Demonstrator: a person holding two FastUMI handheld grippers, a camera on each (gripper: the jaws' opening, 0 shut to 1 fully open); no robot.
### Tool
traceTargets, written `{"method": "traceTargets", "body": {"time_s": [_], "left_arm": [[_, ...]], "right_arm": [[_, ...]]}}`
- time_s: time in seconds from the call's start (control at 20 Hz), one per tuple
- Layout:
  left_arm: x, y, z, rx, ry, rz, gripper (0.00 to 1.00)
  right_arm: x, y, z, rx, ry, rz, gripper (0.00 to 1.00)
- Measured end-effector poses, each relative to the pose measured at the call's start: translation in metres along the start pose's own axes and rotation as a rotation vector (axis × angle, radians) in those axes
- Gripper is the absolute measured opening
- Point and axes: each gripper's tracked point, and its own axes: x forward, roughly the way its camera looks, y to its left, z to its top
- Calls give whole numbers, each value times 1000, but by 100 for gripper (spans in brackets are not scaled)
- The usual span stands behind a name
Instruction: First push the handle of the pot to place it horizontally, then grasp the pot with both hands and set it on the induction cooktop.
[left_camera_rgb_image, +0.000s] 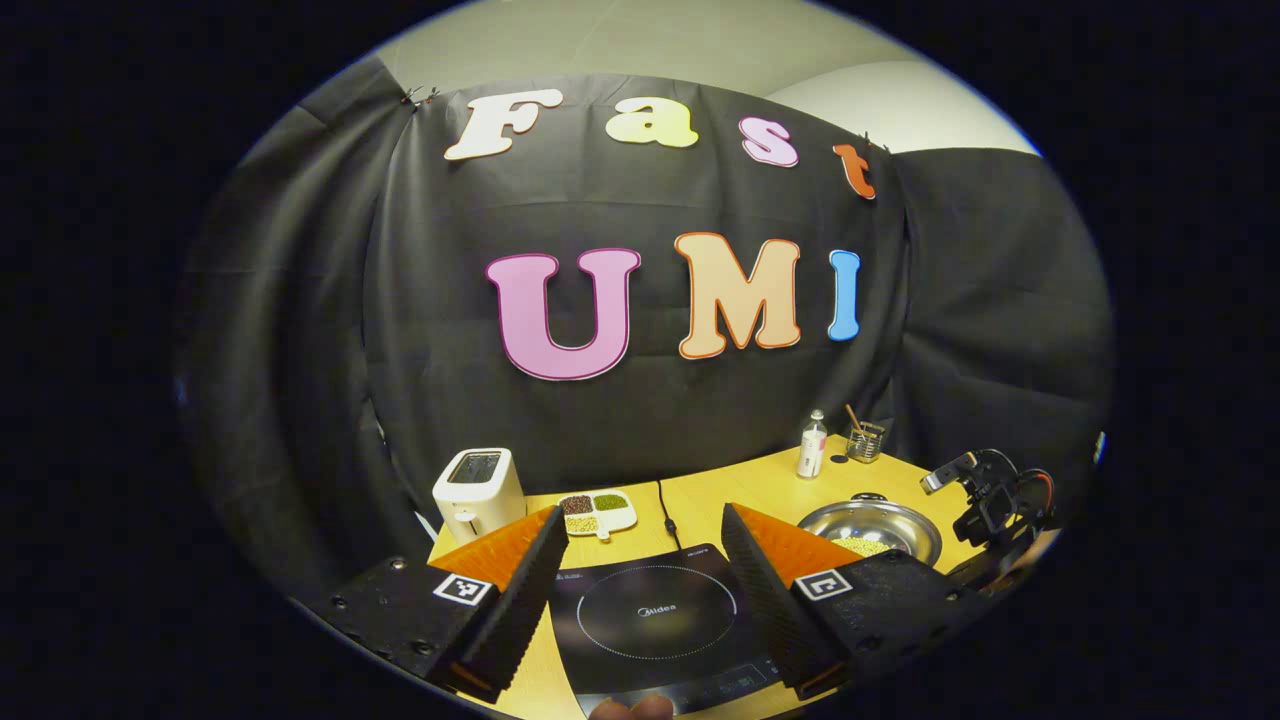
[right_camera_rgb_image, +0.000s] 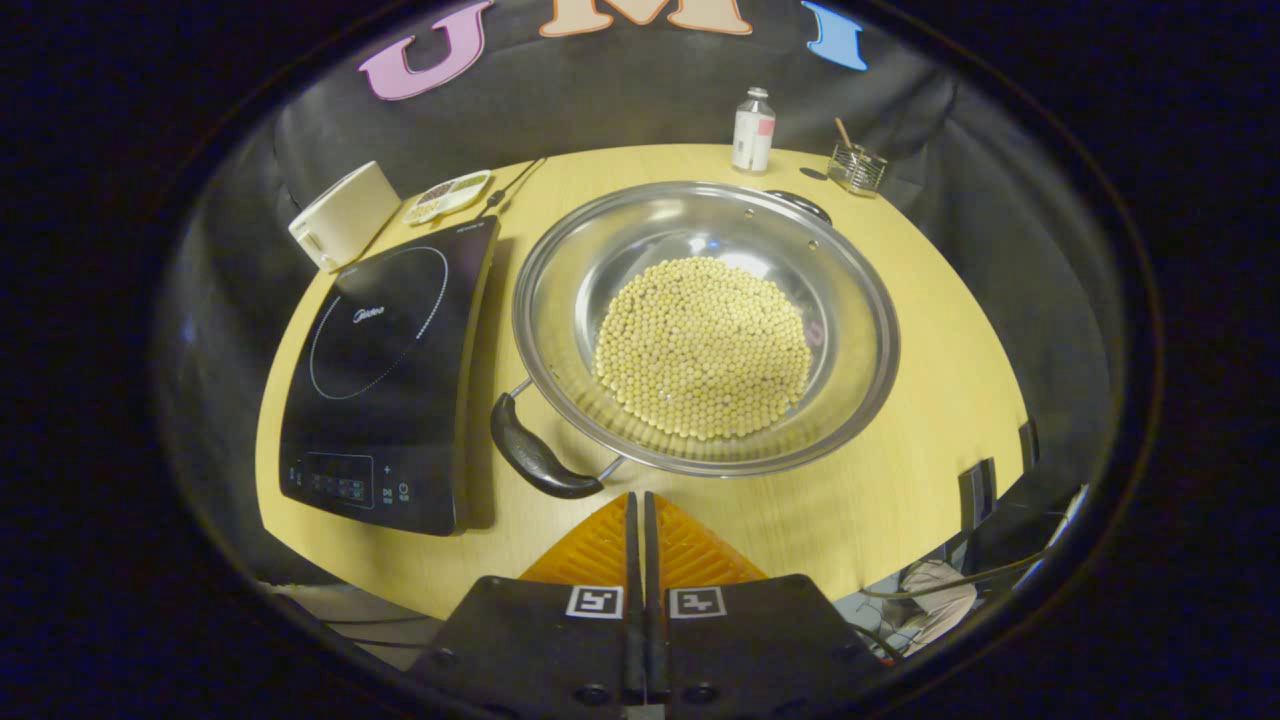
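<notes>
1. Wide shiny steel pot (right_camera_rgb_image: 705, 325), bowl full of pale yellow beans (right_camera_rgb_image: 703, 345), sits on the yellow wooden table (right_camera_rgb_image: 900, 500) just right of the black glass induction cooktop (right_camera_rgb_image: 385, 375).
2. Its black curved handle (right_camera_rgb_image: 535, 458) points toward the near-left edge, askew, so the push comes first.
3. Right gripper (right_camera_rgb_image: 640, 520): fingers closed together, empty, just short of that handle; a closed tip suits pushing.
4. Left gripper (left_camera_rgb_image: 640, 590): spread wide, empty, above the cooktop, probably waiting for the two-handed lift.

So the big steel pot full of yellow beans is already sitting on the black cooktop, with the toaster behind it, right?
Not quite. In the right gripper view the pot, with its yellow beans, stands on the wooden table beside the black cooktop, not on it; the cooktop's ring is bare. The toaster does stand behind the cooktop.
</notes>
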Motion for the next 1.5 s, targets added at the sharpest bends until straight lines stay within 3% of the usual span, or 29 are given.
{"method": "traceTargets", "body": {"time_s": [0.7,1.1,1.35,1.45,1.5], "left_arm": [[0,24,-7,-39,8,16,94],[-4,29,-6,-17,12,26,94],[-7,32,-3,-1,13,41,94],[-10,32,-2,5,16,46,94],[-11,32,-2,8,16,50,94]], "right_arm": [[16,64,24,-22,14,8,3],[30,89,48,58,6,42,0],[37,100,58,122,5,67,4],[39,102,62,140,5,75,0],[40,103,63,143,5,79,3]]}}
